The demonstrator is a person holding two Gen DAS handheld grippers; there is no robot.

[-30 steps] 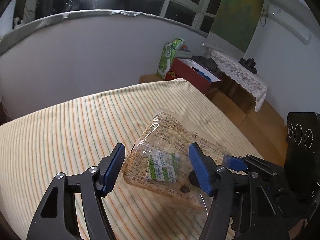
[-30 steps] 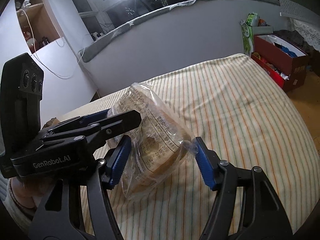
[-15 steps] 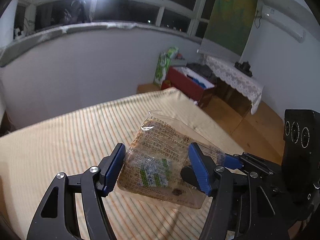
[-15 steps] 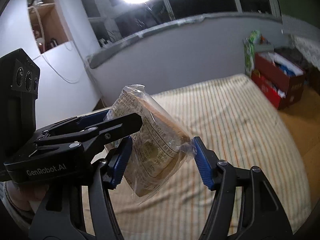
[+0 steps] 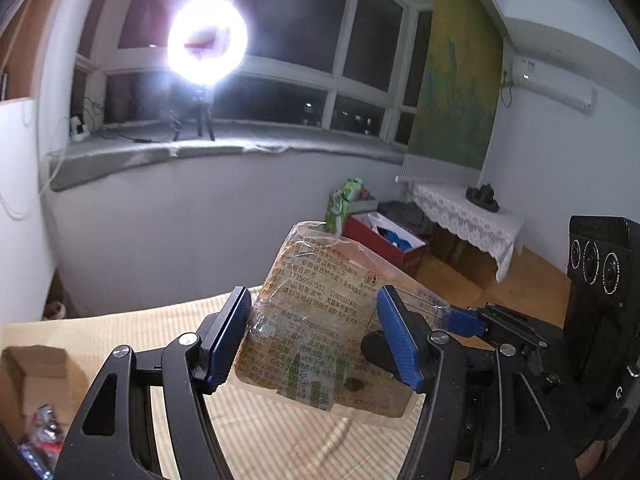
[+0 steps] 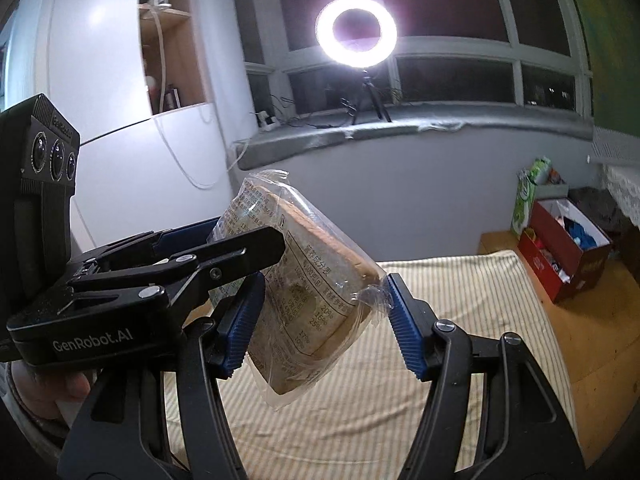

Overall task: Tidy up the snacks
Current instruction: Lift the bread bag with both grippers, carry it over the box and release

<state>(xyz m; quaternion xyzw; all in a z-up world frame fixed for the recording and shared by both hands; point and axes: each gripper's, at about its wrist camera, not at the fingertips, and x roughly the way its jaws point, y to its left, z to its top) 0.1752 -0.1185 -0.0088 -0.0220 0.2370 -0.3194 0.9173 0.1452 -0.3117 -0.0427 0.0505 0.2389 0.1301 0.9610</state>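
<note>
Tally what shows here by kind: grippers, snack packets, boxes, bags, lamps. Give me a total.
Grippers: 2, the left gripper and the right gripper
Snack packets: 1, the bread packet
Boxes: 2, the red box and the cardboard box
Bags: 1, the green bag
Lamps: 1, the ring light
Total: 7

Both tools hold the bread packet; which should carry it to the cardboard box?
Left, probably: the left tool clamps the bread packet across its body, and the cardboard box shows at its view's lower left.
</note>
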